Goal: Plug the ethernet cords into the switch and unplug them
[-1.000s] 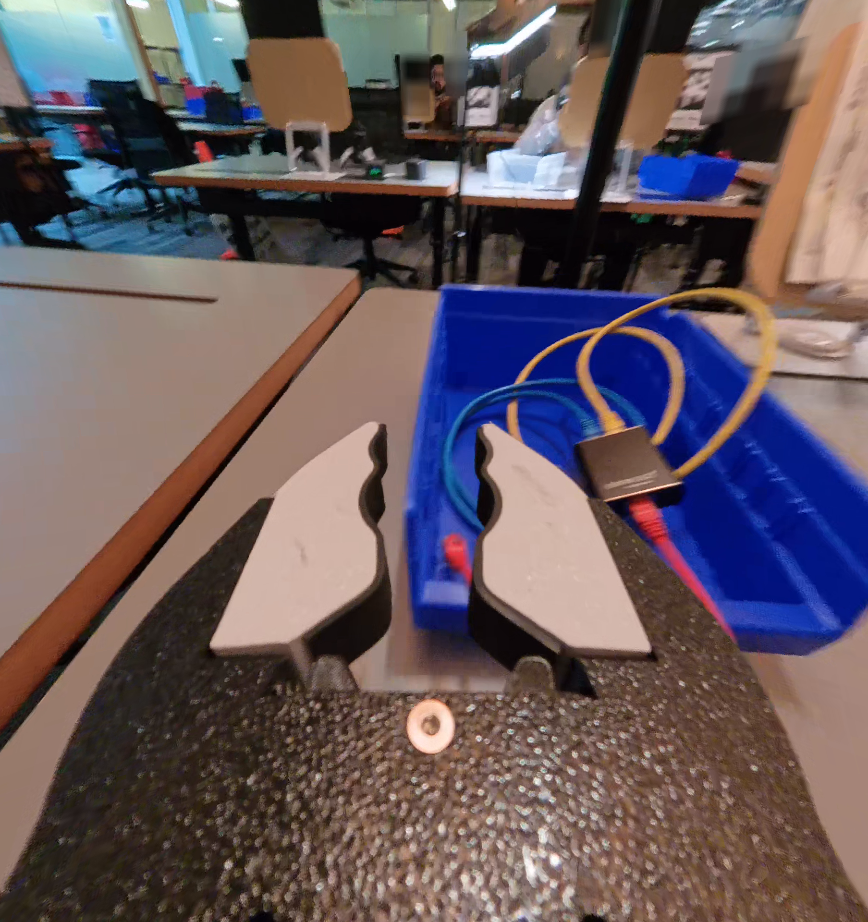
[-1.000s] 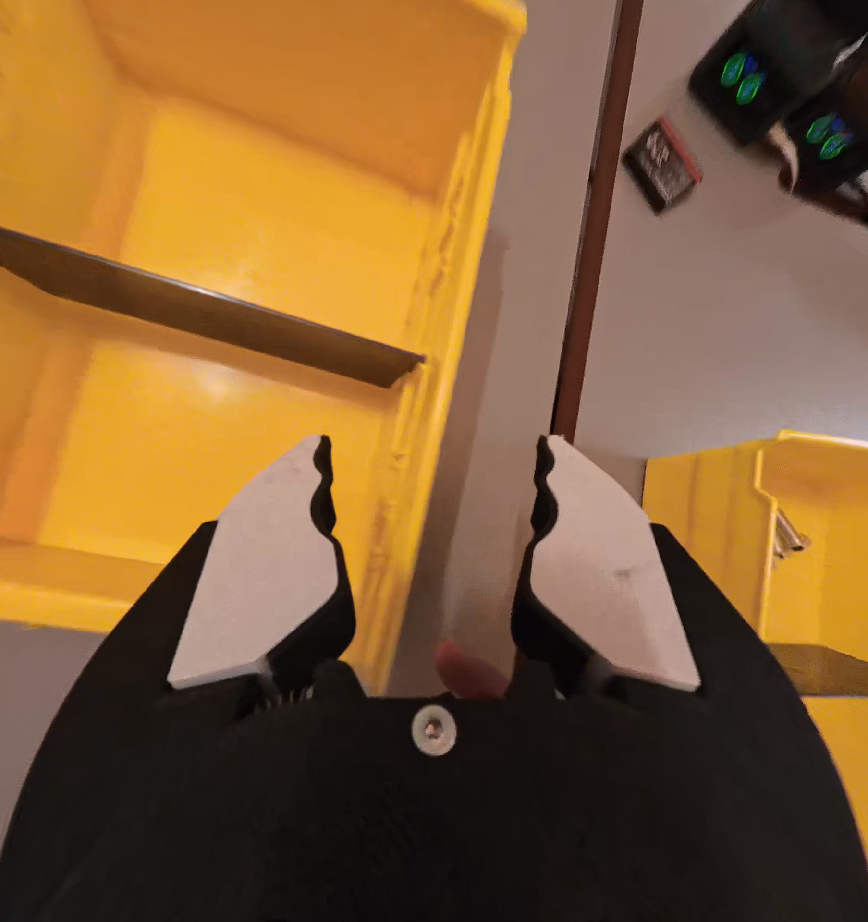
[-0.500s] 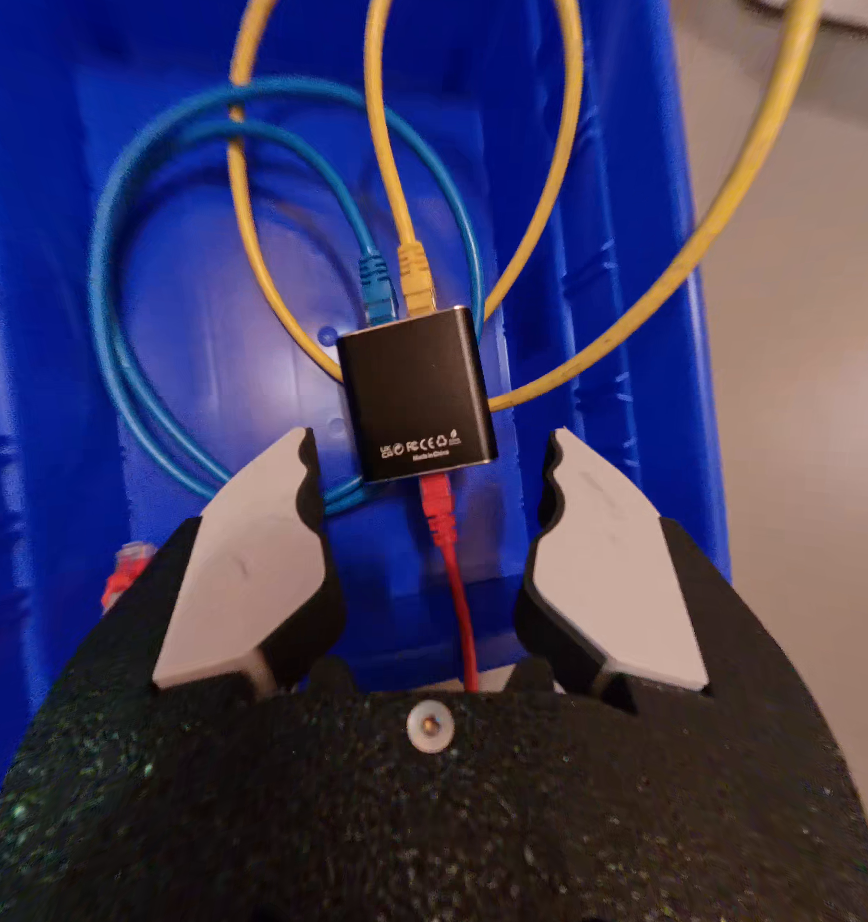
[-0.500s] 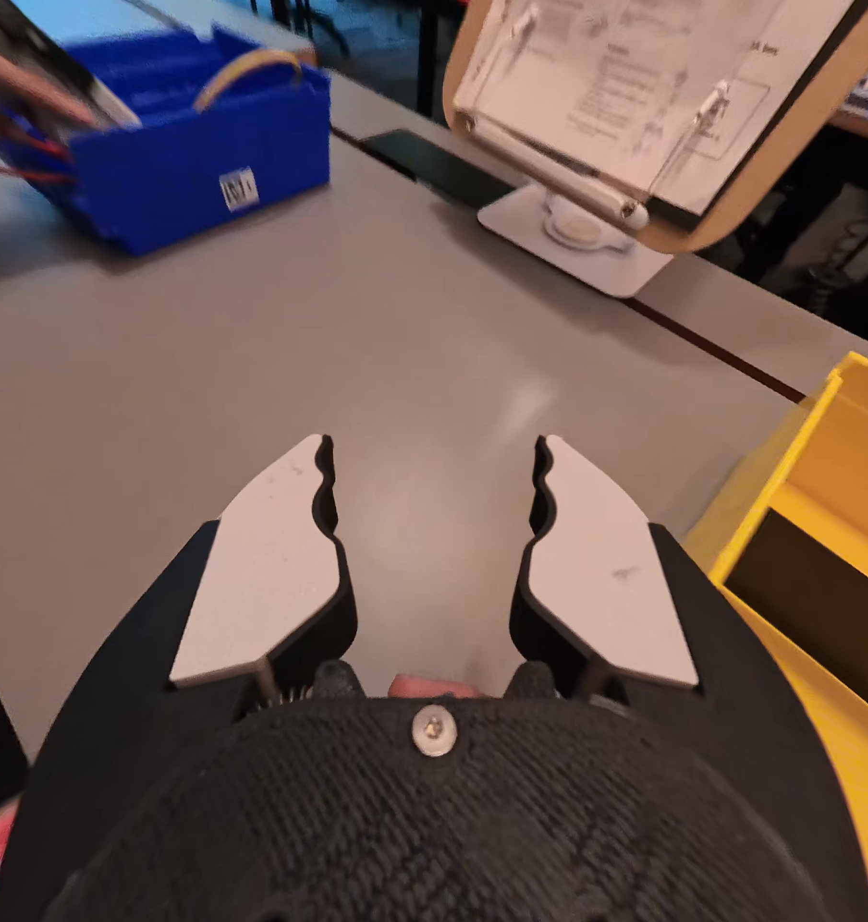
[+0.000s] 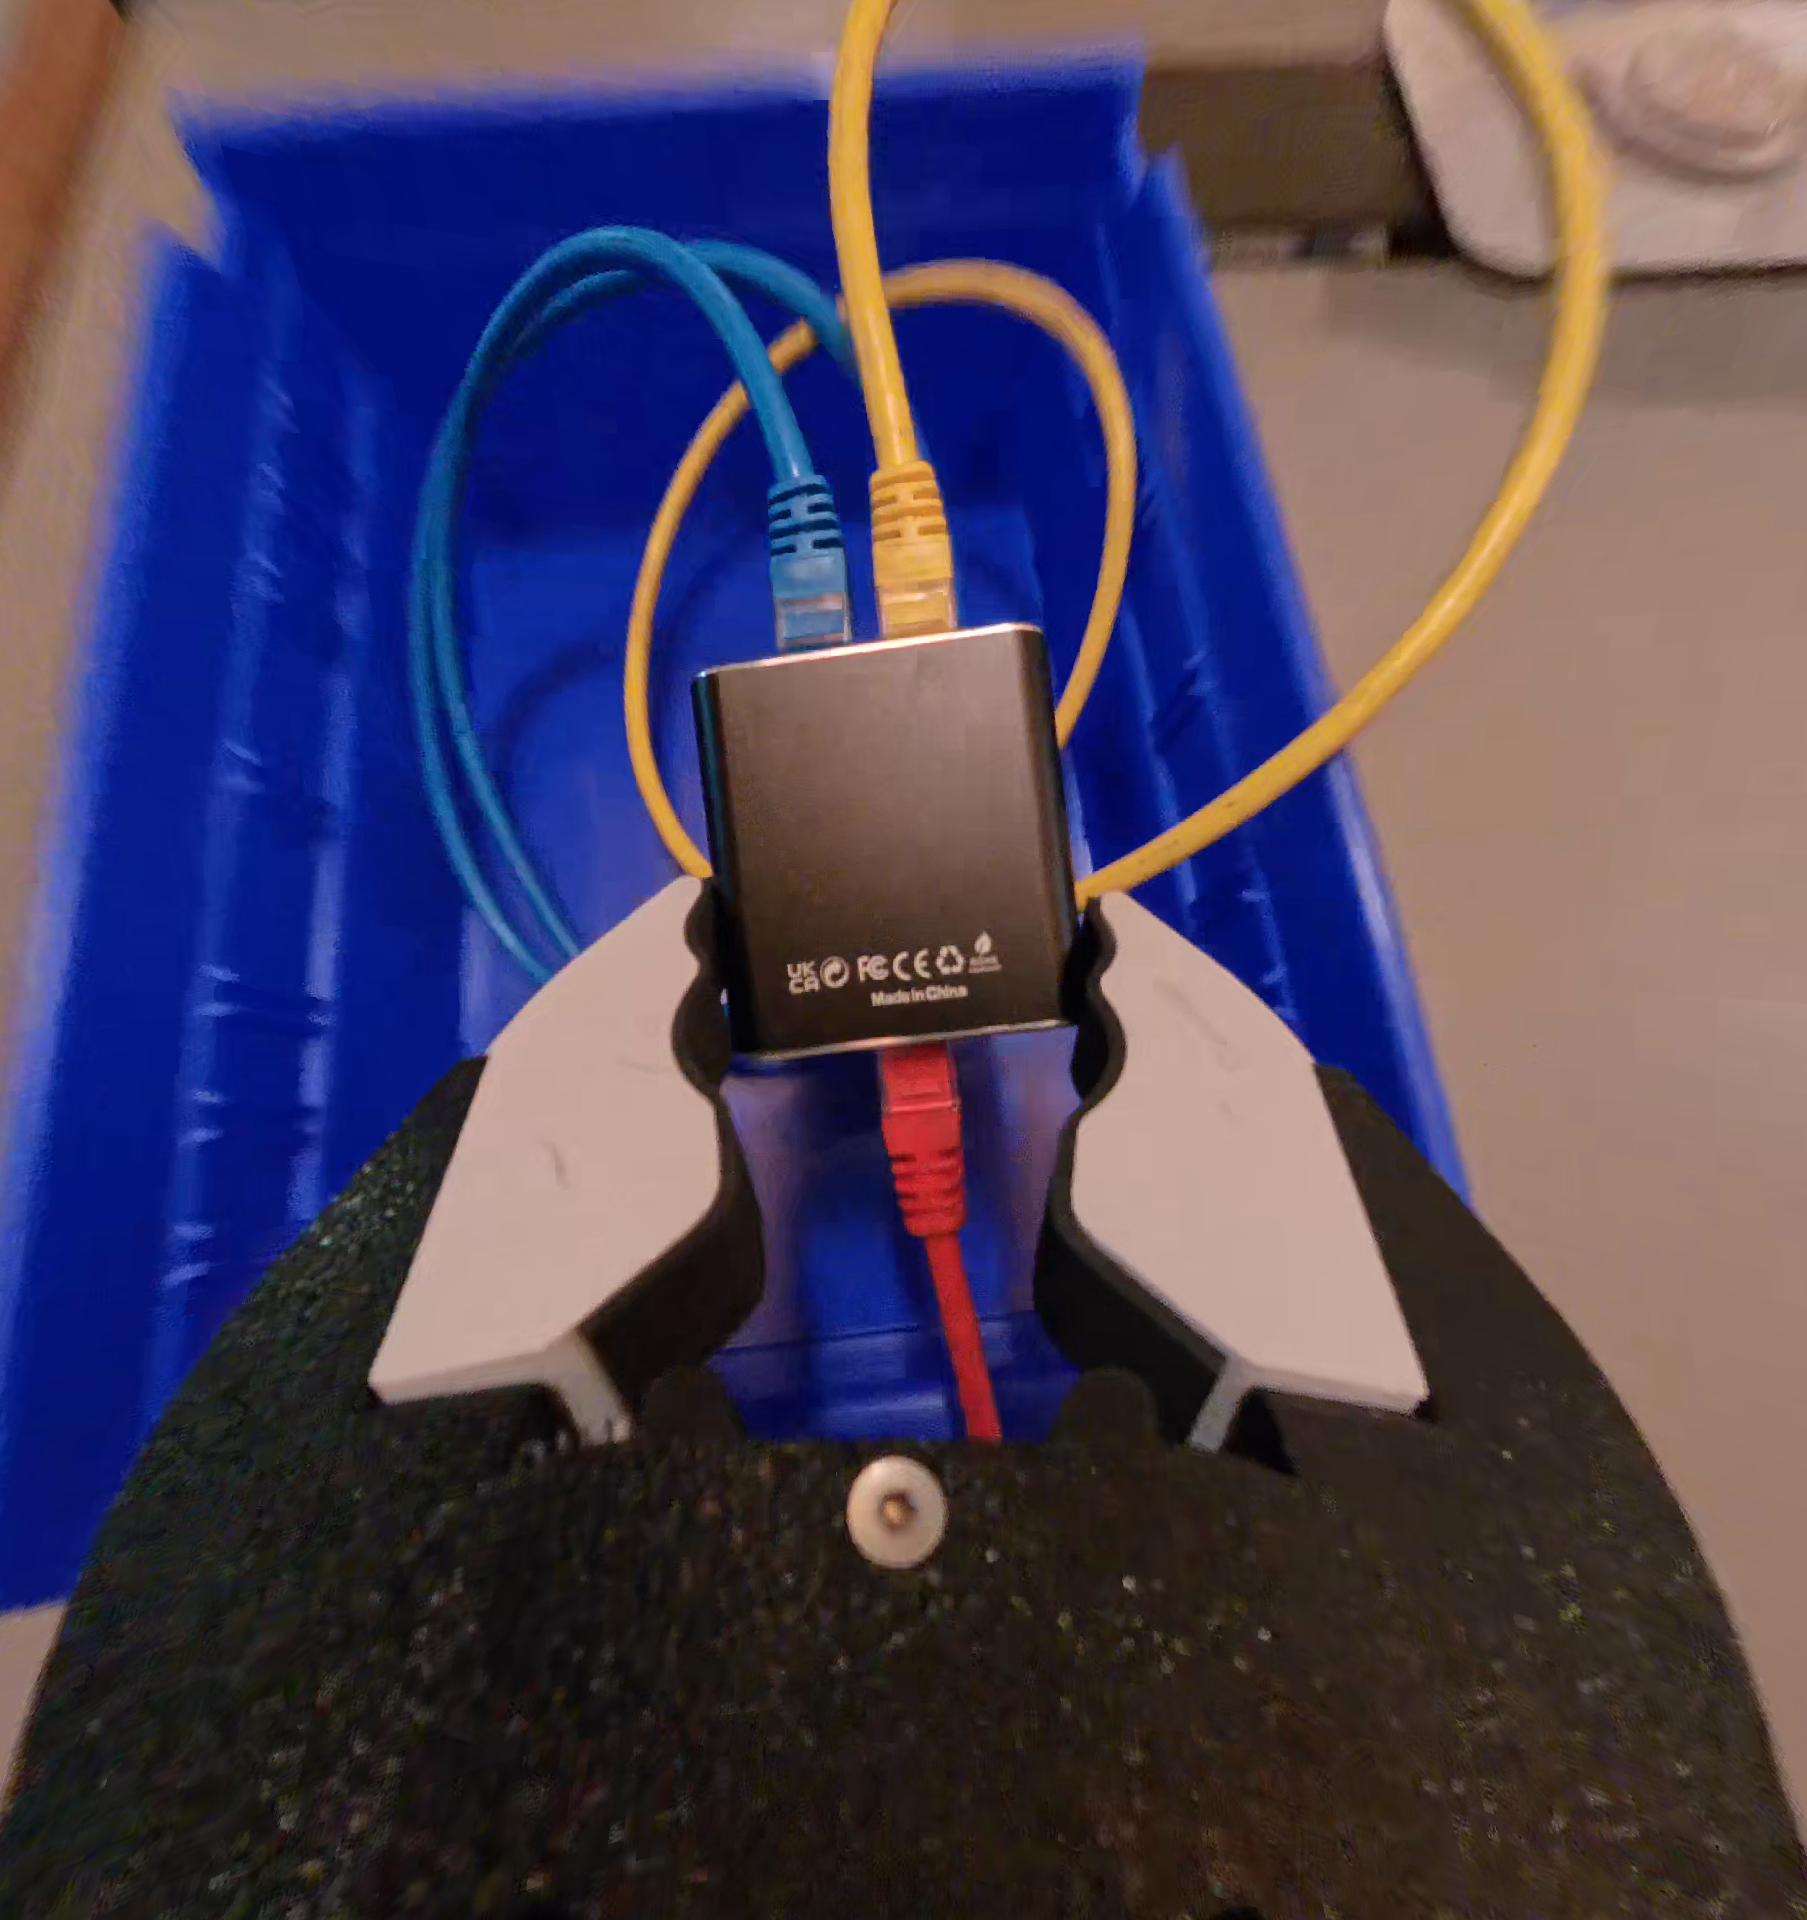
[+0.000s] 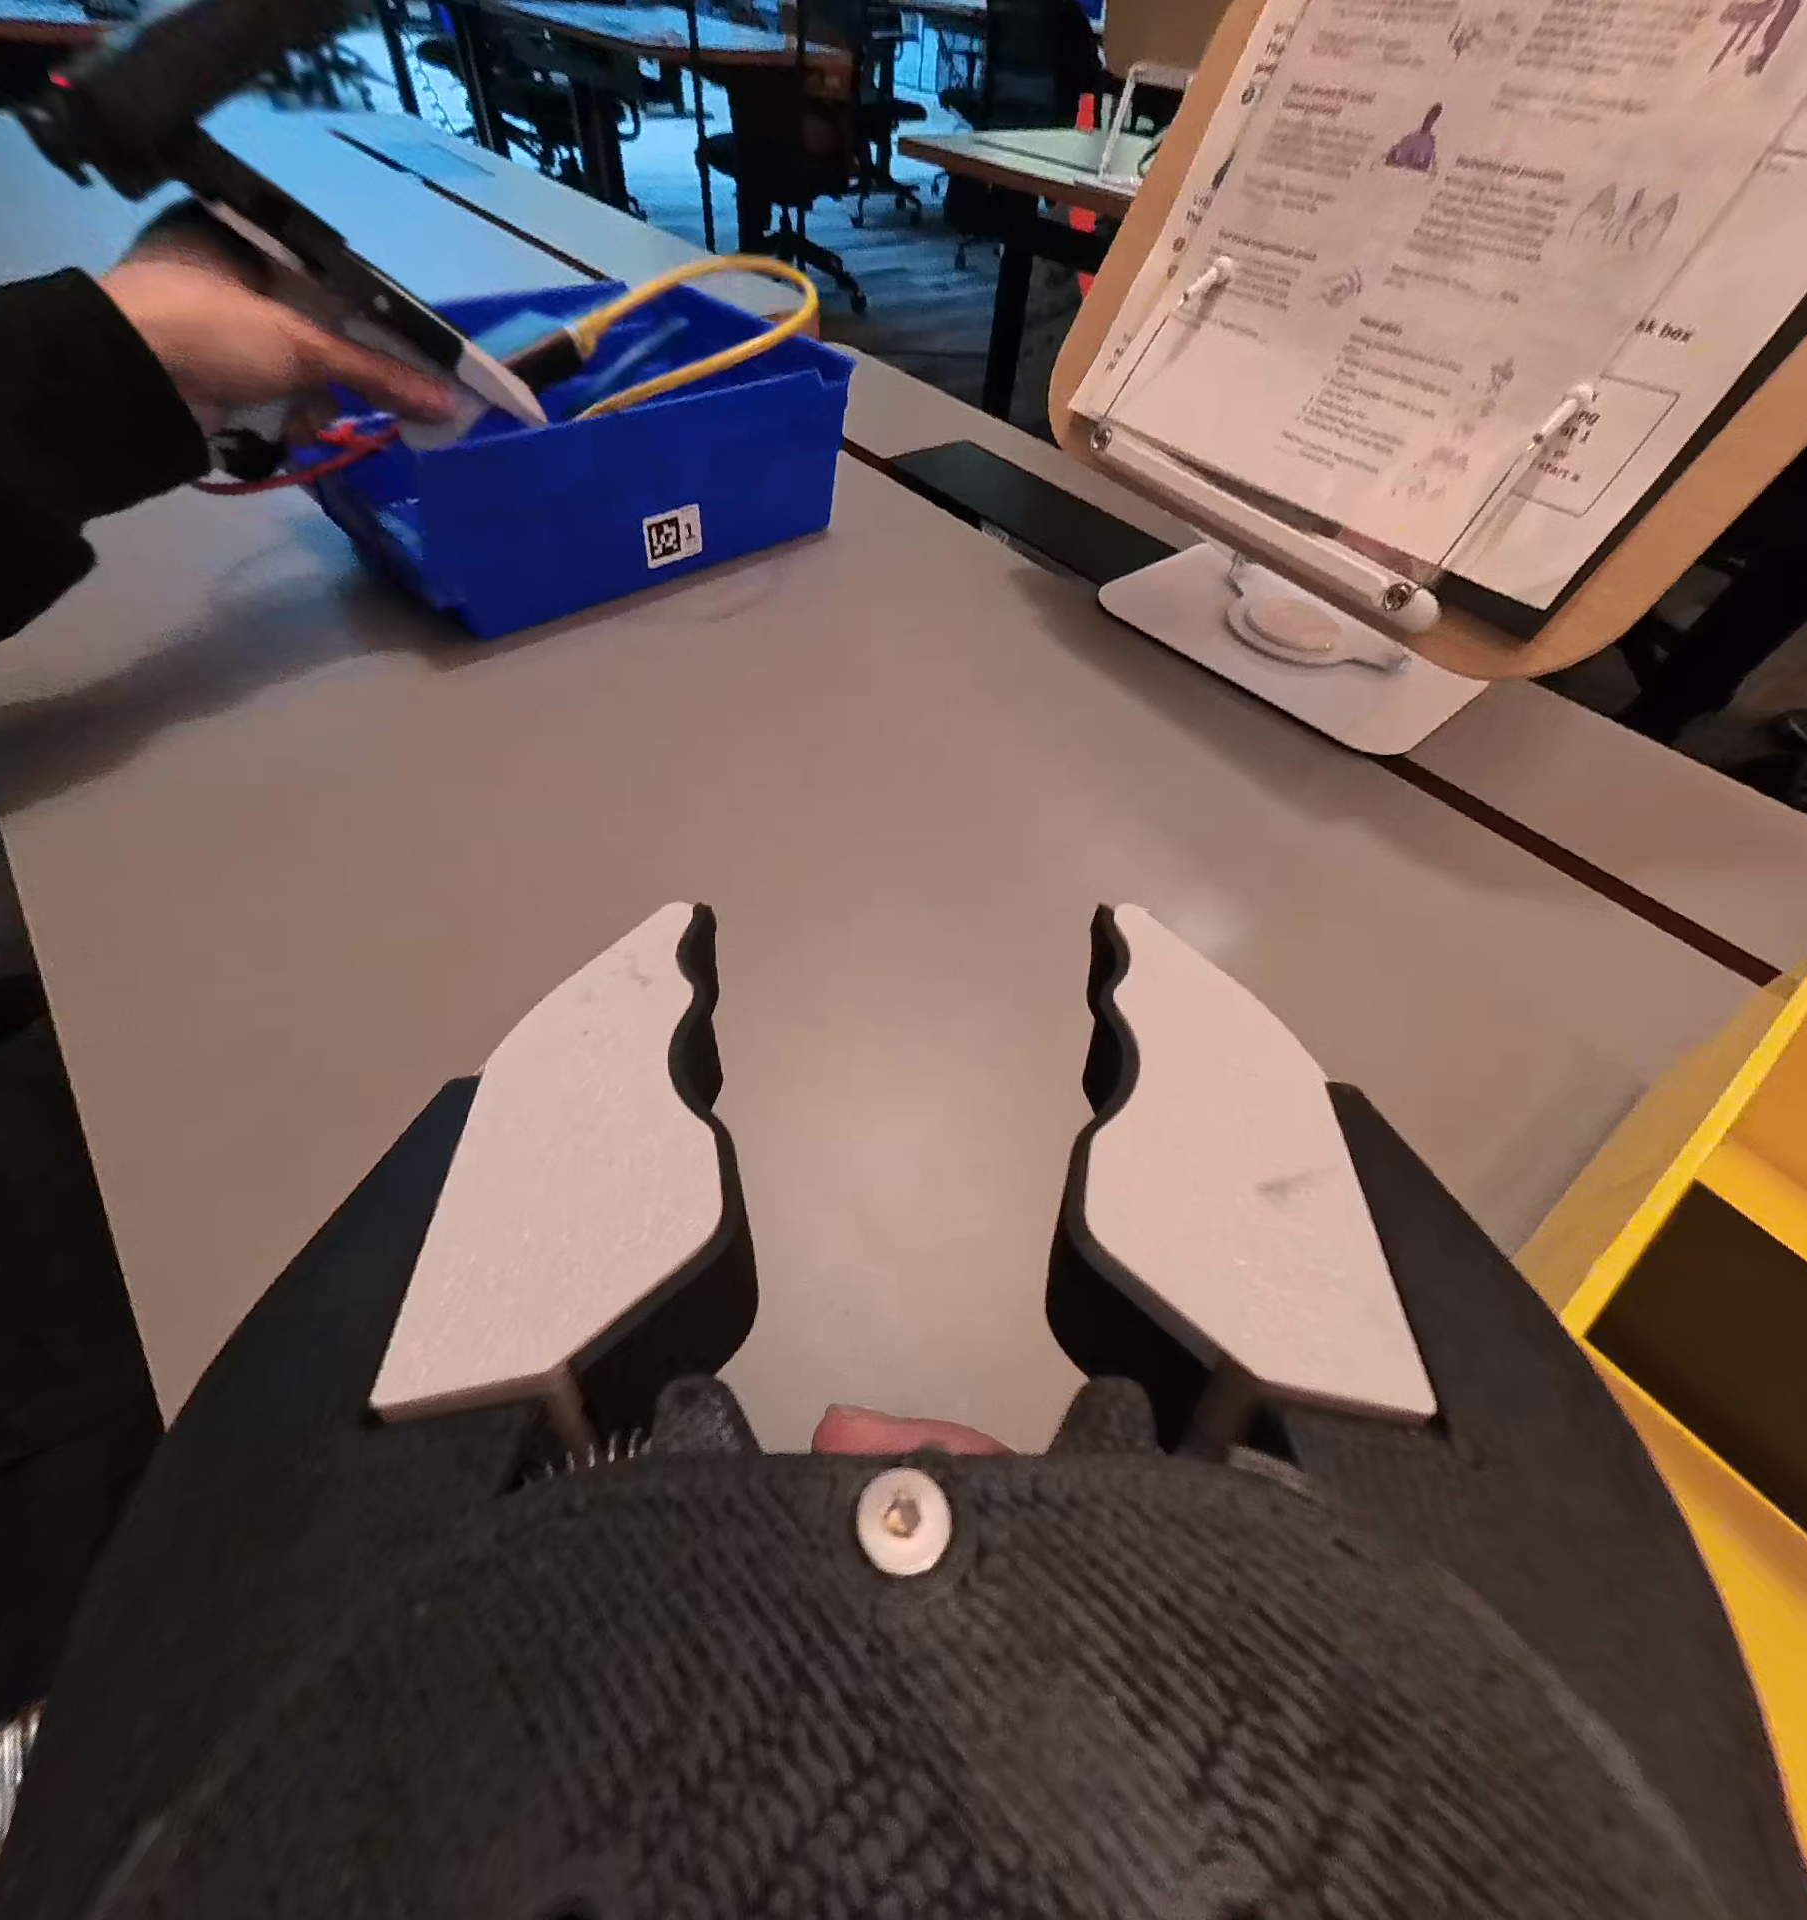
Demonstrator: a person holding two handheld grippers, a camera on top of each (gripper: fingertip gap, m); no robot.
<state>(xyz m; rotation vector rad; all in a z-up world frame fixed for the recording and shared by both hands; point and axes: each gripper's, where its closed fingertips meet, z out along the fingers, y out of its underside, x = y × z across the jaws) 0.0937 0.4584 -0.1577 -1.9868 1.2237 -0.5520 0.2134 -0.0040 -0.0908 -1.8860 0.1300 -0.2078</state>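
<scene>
Blue bin [image 5: 203,727] walls and looped yellow cord [image 5: 1543,499] surround the switch [image 5: 883,831].

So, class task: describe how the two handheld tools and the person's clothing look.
Both tools, left and right, have pale grey flat fingers with wavy black inner edges, on a rough black body with a silver screw. A black sleeve covers the person's arm.

The switch [image 5: 883,831] looks like smooth black metal with a satin sheen, lying in a glossy blue plastic bin [image 5: 255,831]. The left tool [image 5: 894,914] has a rough, speckled black body; the desk [image 6: 878,779] is smooth, matt grey
</scene>
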